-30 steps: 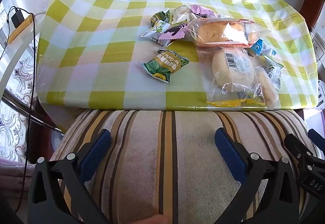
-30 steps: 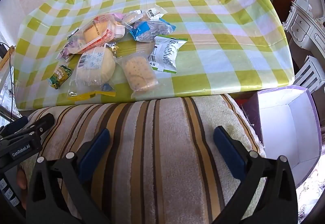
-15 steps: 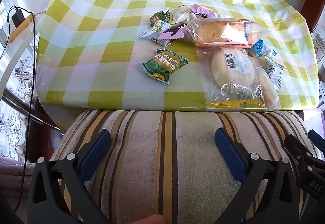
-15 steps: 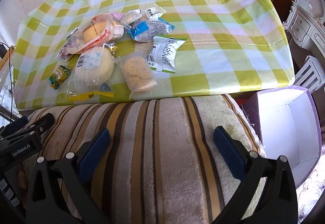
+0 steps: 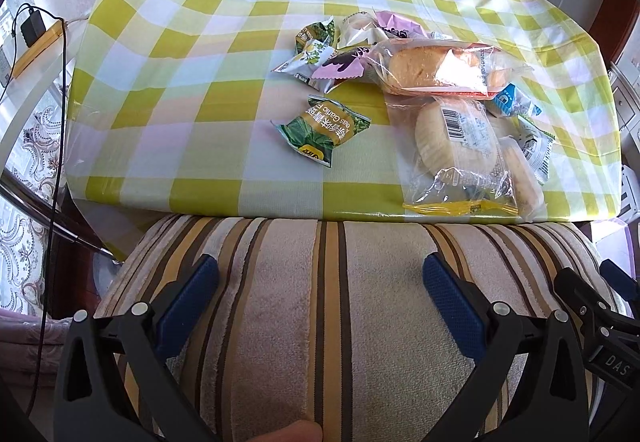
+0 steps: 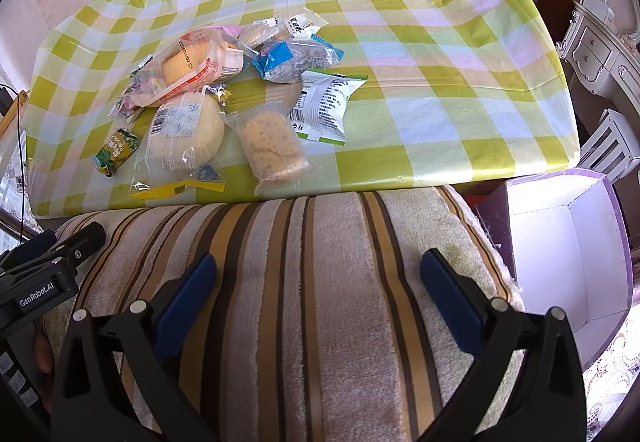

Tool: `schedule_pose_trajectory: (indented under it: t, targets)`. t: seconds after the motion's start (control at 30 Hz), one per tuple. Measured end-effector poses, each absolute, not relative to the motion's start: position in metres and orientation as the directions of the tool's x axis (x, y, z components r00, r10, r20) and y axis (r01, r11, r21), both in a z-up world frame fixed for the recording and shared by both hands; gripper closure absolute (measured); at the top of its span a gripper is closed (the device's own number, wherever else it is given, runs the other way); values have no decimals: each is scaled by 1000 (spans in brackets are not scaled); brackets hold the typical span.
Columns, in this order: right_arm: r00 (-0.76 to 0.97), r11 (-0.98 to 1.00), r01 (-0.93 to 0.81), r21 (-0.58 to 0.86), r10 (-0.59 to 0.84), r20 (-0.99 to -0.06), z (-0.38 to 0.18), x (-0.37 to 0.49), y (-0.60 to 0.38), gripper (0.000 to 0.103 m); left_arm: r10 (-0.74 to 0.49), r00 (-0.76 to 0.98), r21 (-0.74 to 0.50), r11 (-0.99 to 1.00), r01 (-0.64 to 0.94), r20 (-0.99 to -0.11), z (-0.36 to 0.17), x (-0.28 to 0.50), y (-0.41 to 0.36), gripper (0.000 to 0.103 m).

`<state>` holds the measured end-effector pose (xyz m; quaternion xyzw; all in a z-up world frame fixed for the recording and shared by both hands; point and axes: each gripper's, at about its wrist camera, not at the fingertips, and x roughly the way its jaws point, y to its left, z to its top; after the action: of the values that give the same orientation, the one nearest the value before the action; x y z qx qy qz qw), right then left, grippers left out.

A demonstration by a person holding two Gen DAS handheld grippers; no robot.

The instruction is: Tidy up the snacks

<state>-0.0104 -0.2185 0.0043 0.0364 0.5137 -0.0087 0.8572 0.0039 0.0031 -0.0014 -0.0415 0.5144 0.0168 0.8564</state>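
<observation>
A heap of wrapped snacks lies on the green-checked tablecloth (image 5: 168,89). A green garlic-pea packet (image 5: 322,129) sits apart on the left. A clear bag with a round bun (image 5: 456,137) (image 6: 184,133) lies near the front edge, a long bread bag (image 5: 432,67) (image 6: 192,61) behind it. A cookie bag (image 6: 270,145), a white-green packet (image 6: 324,103) and a blue packet (image 6: 288,57) lie on the right. My left gripper (image 5: 320,282) and right gripper (image 6: 318,278) both hover open above a striped cushion (image 5: 320,306) (image 6: 304,282), well short of the snacks.
An open purple box (image 6: 560,242) with a white inside stands below the table's right end. A black cable and adapter (image 5: 34,25) hang at the left. White furniture (image 6: 600,53) stands beyond the table's right side. A fingertip (image 5: 296,432) shows at the bottom edge.
The right view has drifted slightly, so the snacks sit a little lower in it. Both grippers stay open and nothing on the table has moved.
</observation>
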Motion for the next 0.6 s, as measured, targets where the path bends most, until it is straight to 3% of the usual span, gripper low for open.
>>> schedule_pose_trajectory:
  t: [0.6]
  targets:
    - [472, 997, 51, 53, 22, -882, 4, -11, -219, 1, -9, 469, -48, 996, -72, -883, -2, 4, 3, 4]
